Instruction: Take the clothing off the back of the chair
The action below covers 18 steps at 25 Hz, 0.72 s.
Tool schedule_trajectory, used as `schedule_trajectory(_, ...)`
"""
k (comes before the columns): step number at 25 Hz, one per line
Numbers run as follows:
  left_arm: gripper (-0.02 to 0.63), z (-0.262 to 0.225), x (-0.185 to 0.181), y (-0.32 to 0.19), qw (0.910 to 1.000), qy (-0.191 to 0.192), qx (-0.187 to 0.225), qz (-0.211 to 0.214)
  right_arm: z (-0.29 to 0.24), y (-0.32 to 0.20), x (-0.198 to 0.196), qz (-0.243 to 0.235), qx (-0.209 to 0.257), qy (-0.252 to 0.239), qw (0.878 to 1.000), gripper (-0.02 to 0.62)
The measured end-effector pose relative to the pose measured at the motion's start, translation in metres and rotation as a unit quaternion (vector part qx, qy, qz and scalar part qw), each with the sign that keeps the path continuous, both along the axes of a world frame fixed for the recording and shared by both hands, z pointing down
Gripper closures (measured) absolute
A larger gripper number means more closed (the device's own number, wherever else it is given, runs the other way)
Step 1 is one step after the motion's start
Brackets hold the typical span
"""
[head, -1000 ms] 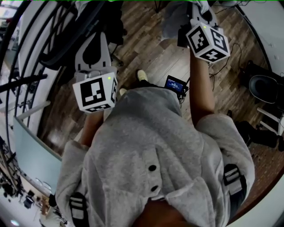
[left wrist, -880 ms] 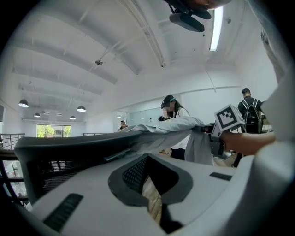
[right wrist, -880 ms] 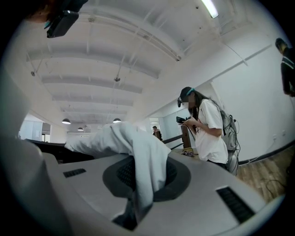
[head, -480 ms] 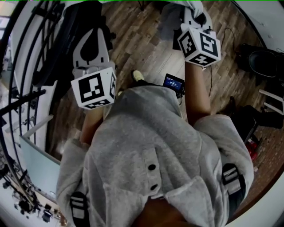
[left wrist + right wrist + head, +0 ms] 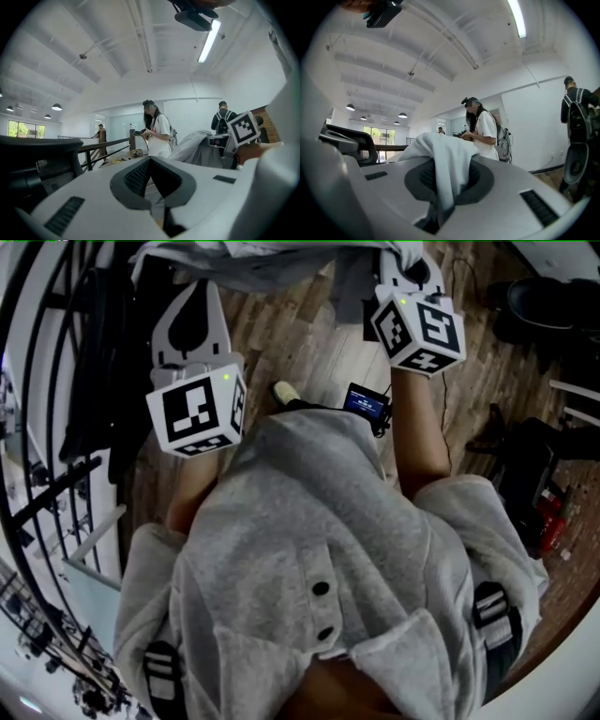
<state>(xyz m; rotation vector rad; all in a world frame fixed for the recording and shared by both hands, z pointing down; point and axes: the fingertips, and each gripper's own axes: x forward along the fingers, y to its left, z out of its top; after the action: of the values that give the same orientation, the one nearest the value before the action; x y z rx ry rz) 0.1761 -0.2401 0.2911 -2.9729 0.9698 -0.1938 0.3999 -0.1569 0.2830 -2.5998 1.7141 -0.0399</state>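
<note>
Out in front of both grippers is a big open white room, with a wooden floor point(image 5: 309, 334) underneath and a long ceiling light point(image 5: 516, 18) overhead. Next biggest thing is a black office chair point(image 5: 347, 143), sitting off to the left of the right gripper point(image 5: 445, 168).

The grey clothing point(image 5: 440, 154) is up at that tool. Its jaws are clamped on a fold of it, and the fabric bunches up right over them, so it blocks most of what's straight ahead. Can't tell whether the far end of the cloth touches the chair. In the head view the rest of it drapes across just past the tip of the left gripper point(image 5: 191, 302). That one's jaws are pressed together with nothing in them, and it sits well apart from the right one, pointing roughly the same way.

Beyond the tools, a person in a white T-shirt point(image 5: 154, 133) stands holding something dark, with a dark railing point(image 5: 103, 150) off to the left of the left gripper. Another person with a backpack point(image 5: 576, 117) is over to the right of the right gripper.

Smallest bit is a little lit screen point(image 5: 366, 404), tucked just behind the right gripper by the wearer's forearm.
</note>
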Motion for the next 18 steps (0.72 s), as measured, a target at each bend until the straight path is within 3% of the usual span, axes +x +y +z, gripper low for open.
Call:
schedule_trajectory(11, 0.595, 0.005, 0.031, 0.013, 1.0000, -0.005, -0.003, 0.007, 0.021, 0.022, 0.027, 0.006, -0.028, -0.012, 1.000, 0.554)
schedule_trajectory(18, 0.595, 0.007, 0.026, 0.021, 0.9997, -0.019, -0.007, -0.013, 0.018, 0.038, 0.018, -0.027, -0.025, -0.027, 0.999, 0.554)
